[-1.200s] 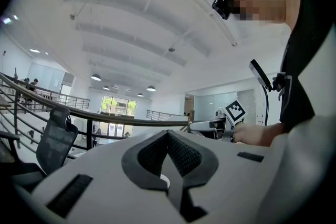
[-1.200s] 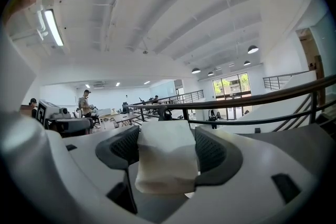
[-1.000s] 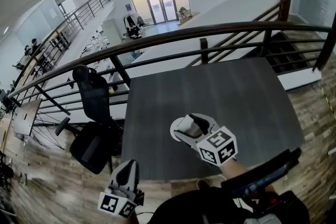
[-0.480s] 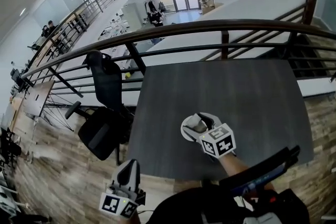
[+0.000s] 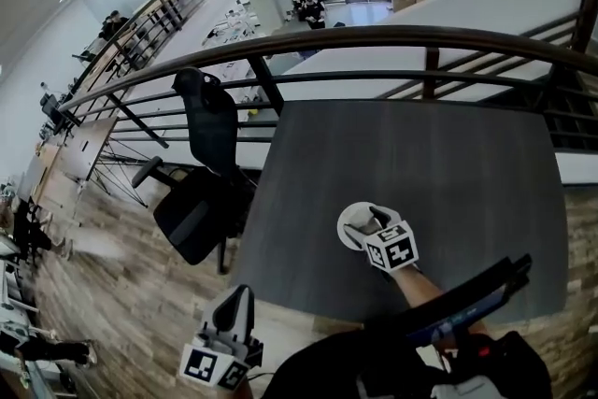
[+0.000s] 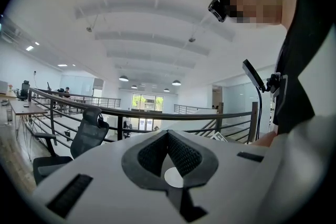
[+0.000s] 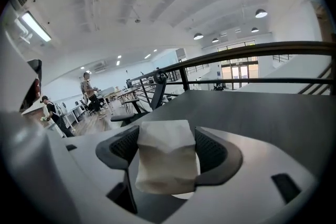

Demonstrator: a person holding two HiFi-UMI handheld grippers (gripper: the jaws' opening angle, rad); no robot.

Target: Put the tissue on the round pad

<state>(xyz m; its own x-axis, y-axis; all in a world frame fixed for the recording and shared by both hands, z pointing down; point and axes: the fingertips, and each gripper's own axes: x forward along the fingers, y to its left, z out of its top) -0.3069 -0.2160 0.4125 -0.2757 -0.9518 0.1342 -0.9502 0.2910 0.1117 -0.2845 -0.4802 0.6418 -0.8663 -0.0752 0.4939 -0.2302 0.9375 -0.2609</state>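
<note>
Tissue [image 7: 167, 157] pinched in my right gripper [image 5: 367, 221], no pad in sight

Short of the table's [image 5: 448, 154] near edge, my left gripper [image 6: 168, 140] hangs with its jaws pressed together on nothing. Just past that edge my right gripper hovers low over the table, jaws part-way apart and clamped on the folded tissue, whose long side runs forward along the jaws. I judge the right hand the nearer one for placing, but the table beyond it shows only bare grey and no round pad I can find

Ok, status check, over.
Right claw shut on tissue, over the table. Left claw shut, empty. No round pad in view.
</note>
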